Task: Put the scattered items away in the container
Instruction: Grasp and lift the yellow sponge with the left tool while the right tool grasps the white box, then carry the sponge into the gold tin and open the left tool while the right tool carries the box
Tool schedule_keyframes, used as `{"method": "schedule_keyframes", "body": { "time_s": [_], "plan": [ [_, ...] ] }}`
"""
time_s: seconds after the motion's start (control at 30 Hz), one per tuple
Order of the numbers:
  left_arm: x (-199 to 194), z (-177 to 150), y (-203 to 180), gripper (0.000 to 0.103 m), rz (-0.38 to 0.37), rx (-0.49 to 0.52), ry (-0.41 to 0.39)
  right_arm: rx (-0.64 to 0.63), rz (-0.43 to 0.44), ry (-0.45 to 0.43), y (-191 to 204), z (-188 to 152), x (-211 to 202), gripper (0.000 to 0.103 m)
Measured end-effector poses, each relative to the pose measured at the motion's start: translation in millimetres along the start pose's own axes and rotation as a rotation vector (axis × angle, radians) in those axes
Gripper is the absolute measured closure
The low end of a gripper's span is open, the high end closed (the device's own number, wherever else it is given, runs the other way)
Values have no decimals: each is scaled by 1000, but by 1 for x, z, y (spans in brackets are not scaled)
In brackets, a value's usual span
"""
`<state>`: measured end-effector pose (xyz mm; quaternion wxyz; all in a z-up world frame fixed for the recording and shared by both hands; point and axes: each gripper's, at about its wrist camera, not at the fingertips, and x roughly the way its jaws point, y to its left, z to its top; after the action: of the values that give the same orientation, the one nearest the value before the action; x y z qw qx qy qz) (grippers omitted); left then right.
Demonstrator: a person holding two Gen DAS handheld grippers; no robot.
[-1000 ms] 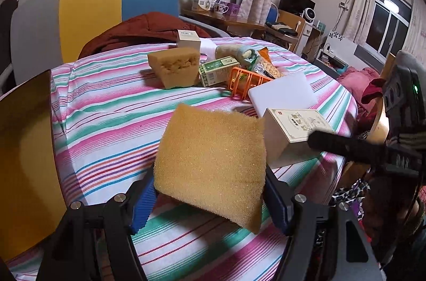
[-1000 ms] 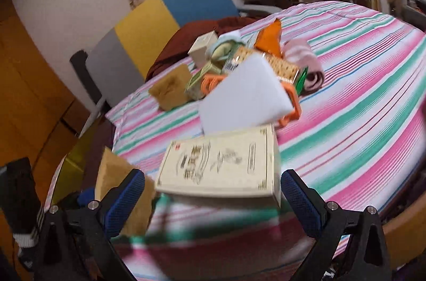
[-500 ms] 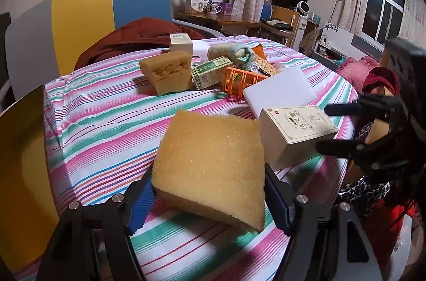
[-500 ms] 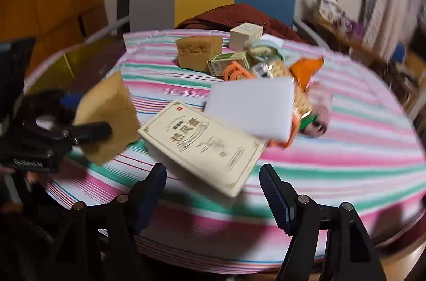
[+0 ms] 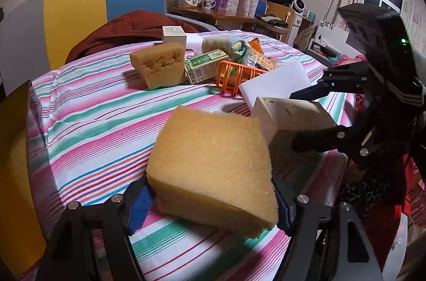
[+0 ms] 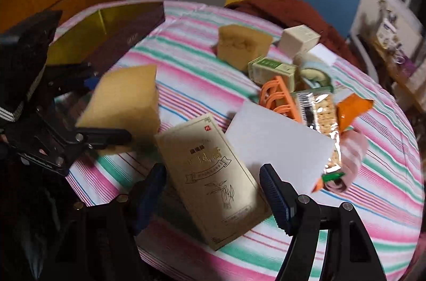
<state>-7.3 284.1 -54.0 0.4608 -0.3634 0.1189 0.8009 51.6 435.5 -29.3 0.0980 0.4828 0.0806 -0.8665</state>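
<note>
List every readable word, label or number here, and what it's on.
Beige box: Chinese characters, red logo, too blurred.
Green carton: print too small.
Small white box: label too small.
Dark container: faint mark, unreadable.
Nothing quotable.

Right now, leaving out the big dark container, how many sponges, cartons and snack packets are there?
Sponges: 2, the held sponge and the far sponge
Cartons: 3, the large beige carton, the small beige carton and the green carton
Snack packets: 2, the cracker packet and the orange packet
Total: 7
</note>
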Motion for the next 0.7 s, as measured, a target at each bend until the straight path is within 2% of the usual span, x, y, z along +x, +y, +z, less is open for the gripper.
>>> {"method": "schedule_keyframes", "body": {
  "time_s": [0.17,0.3,0.33,0.7],
  "plan": [
    [3,-1,1,27,-8,-10,9,-14,43,54,3,1,5,30],
    [2,-3,0,28,-1,-16,3,24,43,83,6,-10,10,51],
    [1,-3,0,29,0,-19,1,46,35,84,5,-13,13,51],
    [-21,-9,-7,32,60,-43,-42,286,5,-46,13,-30,4,51]
  ]
}}
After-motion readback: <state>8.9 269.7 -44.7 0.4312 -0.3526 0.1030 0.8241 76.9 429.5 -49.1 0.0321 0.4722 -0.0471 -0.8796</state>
